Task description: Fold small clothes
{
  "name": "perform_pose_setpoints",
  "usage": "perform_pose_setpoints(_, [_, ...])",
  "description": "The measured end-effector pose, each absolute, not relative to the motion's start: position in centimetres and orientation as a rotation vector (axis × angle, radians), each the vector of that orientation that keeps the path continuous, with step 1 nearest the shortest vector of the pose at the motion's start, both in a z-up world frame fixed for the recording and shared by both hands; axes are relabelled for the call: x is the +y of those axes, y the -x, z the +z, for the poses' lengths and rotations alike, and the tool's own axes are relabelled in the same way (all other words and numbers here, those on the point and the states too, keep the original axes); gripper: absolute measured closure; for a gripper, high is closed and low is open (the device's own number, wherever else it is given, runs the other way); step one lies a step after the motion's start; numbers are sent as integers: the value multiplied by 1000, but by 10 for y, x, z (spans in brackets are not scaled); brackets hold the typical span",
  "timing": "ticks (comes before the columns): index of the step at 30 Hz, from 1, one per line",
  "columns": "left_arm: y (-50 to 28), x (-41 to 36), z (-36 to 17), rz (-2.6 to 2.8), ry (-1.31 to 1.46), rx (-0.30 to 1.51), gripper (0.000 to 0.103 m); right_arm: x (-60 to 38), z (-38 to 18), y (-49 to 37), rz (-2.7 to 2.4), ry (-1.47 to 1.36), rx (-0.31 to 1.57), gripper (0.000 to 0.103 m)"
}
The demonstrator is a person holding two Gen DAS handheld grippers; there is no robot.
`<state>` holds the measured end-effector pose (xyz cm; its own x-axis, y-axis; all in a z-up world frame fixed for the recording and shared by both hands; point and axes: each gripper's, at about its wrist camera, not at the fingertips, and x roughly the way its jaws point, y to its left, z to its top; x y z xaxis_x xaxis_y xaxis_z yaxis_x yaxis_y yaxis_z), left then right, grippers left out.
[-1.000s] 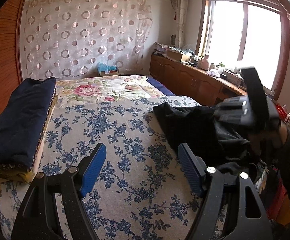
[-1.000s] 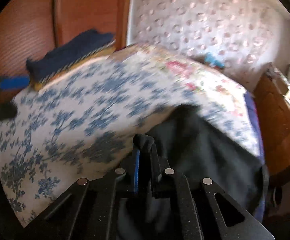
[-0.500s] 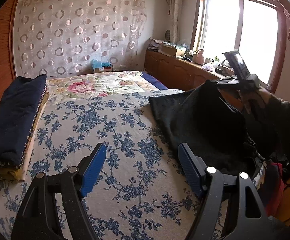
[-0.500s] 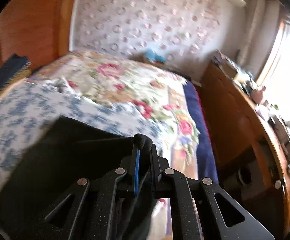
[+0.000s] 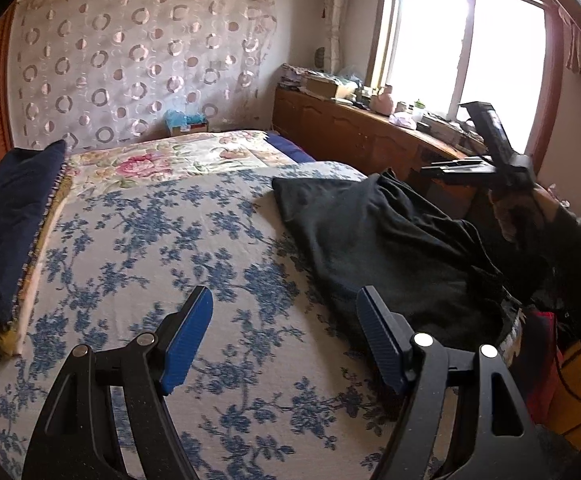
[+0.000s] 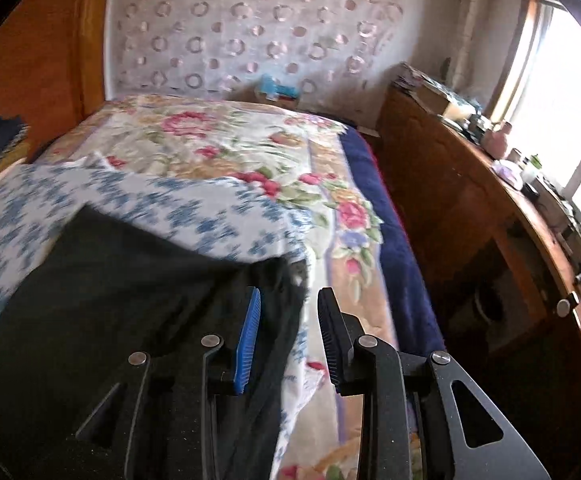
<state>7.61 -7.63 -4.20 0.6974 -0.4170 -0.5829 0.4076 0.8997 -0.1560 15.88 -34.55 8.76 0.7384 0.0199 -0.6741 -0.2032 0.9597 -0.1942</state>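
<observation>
The right gripper, clamped on the black fabric garment half a second ago, now has its fingers apart, the cloth's edge loose between them: released, spread at the frame's right on the blue-flowered bedspread, probably ready for folding. The left gripper hovers wide open, holding nothing.

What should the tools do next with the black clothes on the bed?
Probably bring the open left tool right to pinch the near edge of the black garment. It lies rumpled at the bed edge, and the right tool has opened.
</observation>
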Motion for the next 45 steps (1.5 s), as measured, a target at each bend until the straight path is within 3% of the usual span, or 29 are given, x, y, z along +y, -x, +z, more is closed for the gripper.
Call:
perform_pose_setpoints(9, [-74, -104, -53, -518, -19, 697, 28, -348, 61, -98, 213, 259, 780, 72])
perform_pose_setpoints(18, [-72, -121, -64, -549, -41, 737, 28, -346, 75, -24, 272, 229, 743, 72])
perform_pose_setpoints(21, [-70, -123, -65, -555, -44, 740, 28, -342, 69, -16, 319, 225, 758, 66])
perform_pose_setpoints(29, [-71, -127, -74, -575, -46, 778, 28, -353, 49, -19, 351, 197, 854, 66])
perform_pose_setpoints(30, [-72, -128, -75, -576, -48, 783, 28, -353, 49, -20, 360, 197, 856, 66])
perform_pose_setpoints(32, [-71, -130, -77, -581, -50, 791, 28, -358, 49, -18, 394, 195, 866, 88])
perform_pose_setpoints(34, [-70, -131, -78, -586, -51, 794, 28, -359, 50, -12, 400, 218, 869, 96])
perform_pose_setpoints(45, [-71, -132, -80, -588, -48, 801, 28, -405, 76, 21, 334, 235, 881, 96])
